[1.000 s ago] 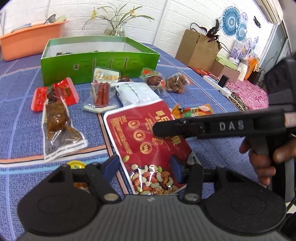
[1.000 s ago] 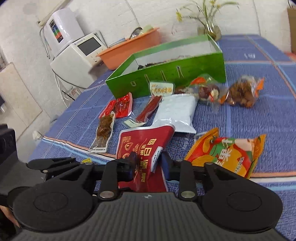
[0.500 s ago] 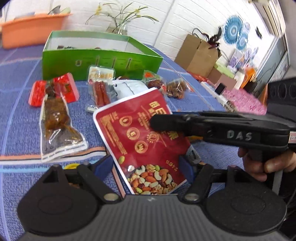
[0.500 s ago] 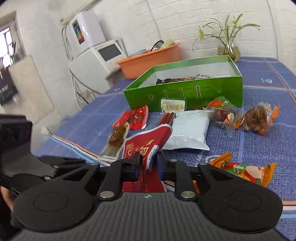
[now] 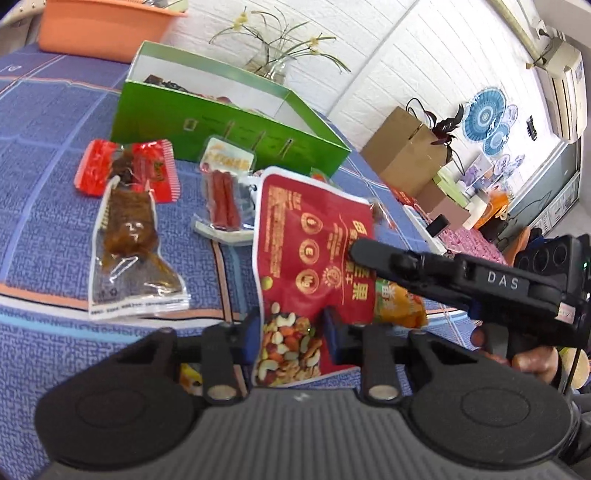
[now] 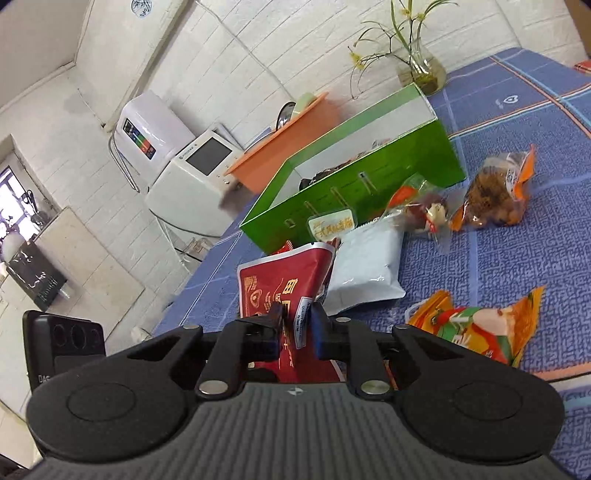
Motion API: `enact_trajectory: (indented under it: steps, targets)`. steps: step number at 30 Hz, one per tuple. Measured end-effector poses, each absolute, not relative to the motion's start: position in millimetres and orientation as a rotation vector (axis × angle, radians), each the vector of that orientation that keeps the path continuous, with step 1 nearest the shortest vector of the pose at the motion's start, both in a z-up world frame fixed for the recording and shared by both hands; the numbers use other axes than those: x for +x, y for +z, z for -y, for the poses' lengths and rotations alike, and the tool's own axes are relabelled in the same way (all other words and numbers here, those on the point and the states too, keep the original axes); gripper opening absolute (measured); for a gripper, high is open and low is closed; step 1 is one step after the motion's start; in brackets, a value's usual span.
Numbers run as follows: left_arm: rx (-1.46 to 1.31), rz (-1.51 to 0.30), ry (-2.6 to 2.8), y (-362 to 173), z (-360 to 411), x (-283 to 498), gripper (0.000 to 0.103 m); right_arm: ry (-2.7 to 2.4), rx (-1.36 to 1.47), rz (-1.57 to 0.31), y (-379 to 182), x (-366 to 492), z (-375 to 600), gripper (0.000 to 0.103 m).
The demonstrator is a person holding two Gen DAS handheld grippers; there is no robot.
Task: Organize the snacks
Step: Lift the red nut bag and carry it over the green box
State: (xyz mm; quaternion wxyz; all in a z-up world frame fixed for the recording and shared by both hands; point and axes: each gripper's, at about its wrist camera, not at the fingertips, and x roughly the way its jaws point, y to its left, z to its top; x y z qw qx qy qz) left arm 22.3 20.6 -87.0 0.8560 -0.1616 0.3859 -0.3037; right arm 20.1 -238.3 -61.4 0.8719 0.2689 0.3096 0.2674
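Note:
A red bag of mixed nuts (image 5: 314, 258) is held up off the blue tablecloth. My right gripper (image 6: 297, 325) is shut on the bag's right edge (image 6: 284, 284); it also shows in the left wrist view (image 5: 360, 247). My left gripper (image 5: 291, 328) stands around the bag's bottom end with a visible gap at each blue pad, so it is open. The open green box (image 5: 221, 122) stands behind with some snacks inside; it also shows in the right wrist view (image 6: 369, 177).
On the cloth lie a clear pack of brown meat (image 5: 129, 243), a red pack (image 5: 147, 170), a sausage pack (image 5: 221, 195), a white pouch (image 6: 365, 273), an orange bag (image 6: 476, 328) and two clear packs (image 6: 491, 195). An orange basin (image 5: 103, 22) and a vase (image 6: 421, 70) stand behind.
The red nut bag has been lifted and tilted upright by my right gripper. My left gripper's fingers have closed in around its bottom end. Both views have swung.

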Motion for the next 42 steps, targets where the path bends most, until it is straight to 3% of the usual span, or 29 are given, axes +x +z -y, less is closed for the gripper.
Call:
enact_trajectory:
  steps: [12,26,42]
  targets:
    - [-0.23,-0.714,-0.589,-54,-20,37,0.021,0.524,0.258,-0.518,-24,35,207,0.029]
    - [-0.056,-0.543,-0.483,6,-6,107,0.021,0.519,0.325,-0.38,14,113,207,0.03]
    - [-0.033,-0.542,-0.464,-3,18,177,0.021,0.404,0.347,-0.345,2,169,213,0.031]
